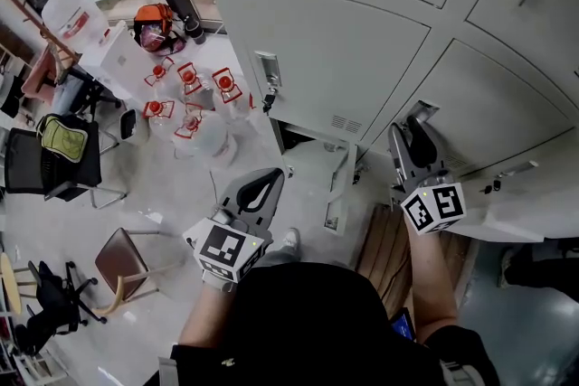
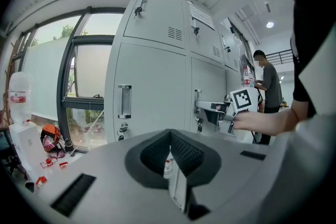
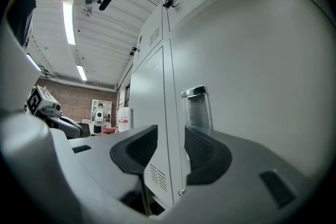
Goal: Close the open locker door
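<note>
Grey lockers [image 1: 362, 41] fill the top and right of the head view. One low locker door [image 1: 337, 187] stands swung out, seen edge-on, with a dark opening [image 1: 291, 138] behind it. My left gripper [image 1: 269, 181] hangs just left of that door, shut and holding nothing; in its own view the left gripper [image 2: 169, 136] has its tips touching, and the door's edge [image 2: 177, 186] shows below them. My right gripper [image 1: 407, 129] points at the locker front right of the opening, beside a recessed handle [image 1: 422, 111]. In its own view the right gripper [image 3: 171, 140] is open, with the handle [image 3: 196, 107] just beyond.
Several water bottles with red caps [image 1: 188, 93] and an orange helmet [image 1: 154, 24] lie on the floor at the left. Chairs [image 1: 54, 160] and a brown seat [image 1: 122, 259] stand lower left. Wooden boards [image 1: 384, 247] lie by my right arm. A person [image 2: 270, 92] stands far off.
</note>
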{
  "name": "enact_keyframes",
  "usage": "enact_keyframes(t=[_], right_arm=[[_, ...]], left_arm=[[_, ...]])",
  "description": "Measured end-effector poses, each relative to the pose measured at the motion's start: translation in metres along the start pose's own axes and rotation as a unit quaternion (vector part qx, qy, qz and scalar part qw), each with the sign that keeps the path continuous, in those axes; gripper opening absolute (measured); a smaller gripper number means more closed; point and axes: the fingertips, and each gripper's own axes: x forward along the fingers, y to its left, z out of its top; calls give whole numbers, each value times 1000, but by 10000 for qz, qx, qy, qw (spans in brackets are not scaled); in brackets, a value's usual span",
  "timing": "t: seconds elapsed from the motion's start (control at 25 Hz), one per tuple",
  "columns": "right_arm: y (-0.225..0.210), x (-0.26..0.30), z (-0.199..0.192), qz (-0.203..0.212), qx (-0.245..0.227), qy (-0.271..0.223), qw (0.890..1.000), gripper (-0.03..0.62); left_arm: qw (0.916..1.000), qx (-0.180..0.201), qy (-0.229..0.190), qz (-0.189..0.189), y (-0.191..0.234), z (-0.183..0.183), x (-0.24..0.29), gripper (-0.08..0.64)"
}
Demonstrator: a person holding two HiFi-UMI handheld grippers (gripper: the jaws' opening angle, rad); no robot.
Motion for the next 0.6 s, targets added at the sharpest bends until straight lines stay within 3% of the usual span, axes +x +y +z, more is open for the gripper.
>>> enact_keyframes(t=[0.24,0.6], right_arm=[[13,-11,11,45,34,-46,10000,169],[11,-62,21,-366,-63,-106,9993,169]], left_arm=[[9997,-19,-11,-231,-9,0,9,21],[9952,91,-121,-969,-47,6,36,21]])
